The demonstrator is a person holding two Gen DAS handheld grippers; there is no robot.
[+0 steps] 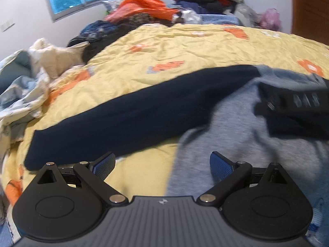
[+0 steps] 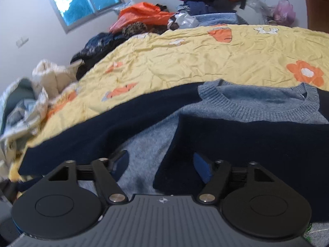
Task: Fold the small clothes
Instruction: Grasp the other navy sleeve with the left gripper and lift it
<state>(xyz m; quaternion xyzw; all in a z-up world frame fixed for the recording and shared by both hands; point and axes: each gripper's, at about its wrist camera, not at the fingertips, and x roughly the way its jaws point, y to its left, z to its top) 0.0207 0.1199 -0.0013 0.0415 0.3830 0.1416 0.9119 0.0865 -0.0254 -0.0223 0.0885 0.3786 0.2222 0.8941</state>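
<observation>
A grey-blue knit sweater with navy sleeves lies on the yellow flowered bedspread. Its left navy sleeve stretches out flat to the left. Its right navy sleeve is folded across the chest. My left gripper is open and empty, low over the sweater's lower left edge. My right gripper is open and empty, over the grey body beside the folded sleeve's cuff. The right gripper also shows in the left wrist view, over the sweater at the right.
A heap of clothes lies at the bed's left side. Piled clothes, orange fabric and bags crowd the far edge. A window is in the white wall. Bare bedspread lies beyond the sweater.
</observation>
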